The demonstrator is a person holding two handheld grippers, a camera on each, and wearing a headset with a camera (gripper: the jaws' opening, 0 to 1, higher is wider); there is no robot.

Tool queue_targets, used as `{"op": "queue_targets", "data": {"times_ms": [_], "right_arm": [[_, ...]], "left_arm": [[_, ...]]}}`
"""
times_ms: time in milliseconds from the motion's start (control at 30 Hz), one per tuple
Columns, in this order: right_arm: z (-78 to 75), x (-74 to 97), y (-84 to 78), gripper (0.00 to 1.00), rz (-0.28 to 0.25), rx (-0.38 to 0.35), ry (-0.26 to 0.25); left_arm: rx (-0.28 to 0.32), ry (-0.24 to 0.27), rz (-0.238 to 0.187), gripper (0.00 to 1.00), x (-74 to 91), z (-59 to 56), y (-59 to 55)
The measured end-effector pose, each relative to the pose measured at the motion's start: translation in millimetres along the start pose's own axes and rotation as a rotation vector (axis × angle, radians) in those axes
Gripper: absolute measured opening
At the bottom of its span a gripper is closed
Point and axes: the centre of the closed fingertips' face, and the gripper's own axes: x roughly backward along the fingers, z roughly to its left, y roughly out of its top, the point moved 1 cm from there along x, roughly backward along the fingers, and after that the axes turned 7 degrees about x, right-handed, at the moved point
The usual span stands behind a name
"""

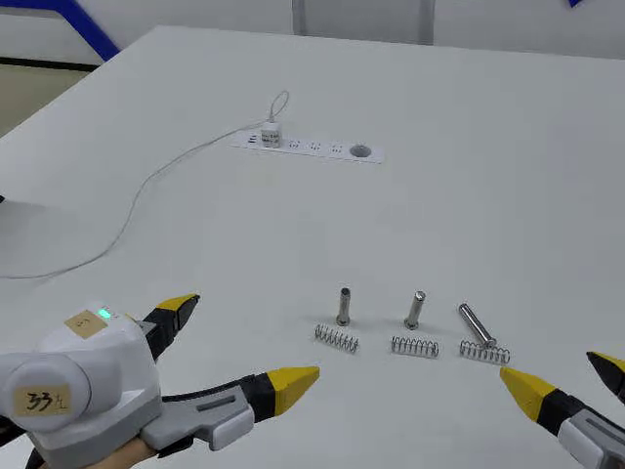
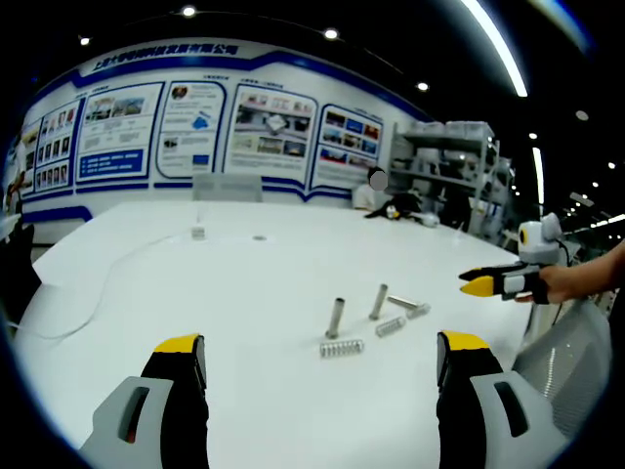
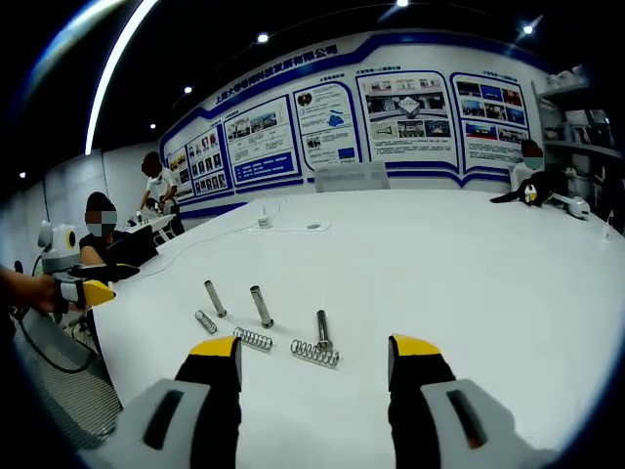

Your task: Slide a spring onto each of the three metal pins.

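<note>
Low at the near left of the head view, the left gripper (image 1: 244, 340): yellow-tipped jaws spread wide, clamping nothing. At the near right corner, the right gripper (image 1: 555, 369): jaws likewise parted, carrying nothing. Two grippers in all, both clear of the parts and touching none of them.

Between them and just beyond, on the white table (image 1: 508, 195): three metal pins in a row, with three springs in a second row just in front, one before each pin. No spring threaded on yet.
- Farthest left, the left pin (image 1: 344, 305), standing upright, with the left spring (image 1: 336, 338) lying flat at its foot.
- Next, the middle pin (image 1: 415, 309), also standing, leaning a little, with the middle spring (image 1: 415, 346) flat just before it.
- Last, the right pin (image 1: 474, 324), seemingly down on its side, lower end close against the right spring (image 1: 484, 352); touching or not, cannot tell. Nearest of the three pairs to the right gripper.

Farther back on the table: one white power strip (image 1: 312, 147), one white plug (image 1: 270, 135) seated at its left end, and one thin white cable (image 1: 137, 200) curving off toward the left edge.

Beyond the table, in the gripper views: a wall of blue-and-white posters (image 2: 195, 127).
</note>
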Motion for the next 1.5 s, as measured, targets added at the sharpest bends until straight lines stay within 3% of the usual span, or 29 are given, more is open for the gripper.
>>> {"op": "queue_targets", "data": {"times_ms": [267, 467, 767, 933, 1100, 1233, 1333, 1500], "right_arm": [[-4.3, -21.6, 15.3, 0.57, -0.01, 0.031, 0.025], [-1.7, -35.1, 15.7, 0.54, 0.013, 0.037, 0.056], [-2.8, -60.2, 7.3, 0.5, 0.105, 0.079, 0.061], [-4.4, -73.9, 6.0, 0.43, 0.118, 0.103, 0.075], [-9.4, -87.8, 4.0, 0.42, 0.132, 0.103, 0.076], [-6.0, -95.6, -0.7, 0.4, 0.161, 0.111, 0.096], [0.6, -100.8, -3.9, 0.29, 0.171, 0.119, 0.125], [1.9, -111.5, -12.7, 0.29, 0.203, 0.14, 0.134]], "left_arm": [[-0.003, 0.0, 0.001, 1.0, 0.0, 0.7, 0.2], [-0.01, -0.001, 0.003, 1.0, -0.5, -0.3, 0.0], [-0.011, -0.008, 0.013, 1.0, -1.0, -1.8, -2.2], [-0.011, -0.01, 0.023, 1.0, -1.5, -2.4, -4.2], [-0.008, -0.016, 0.028, 1.0, -1.8, -3.2, -6.0], [-0.008, -0.019, 0.036, 1.0, -2.4, -3.6, -7.7], [-0.006, -0.019, 0.039, 1.0, -2.5, -3.4, -8.4], [-0.003, -0.018, 0.044, 1.0, -2.4, -3.1, -9.7]]}}
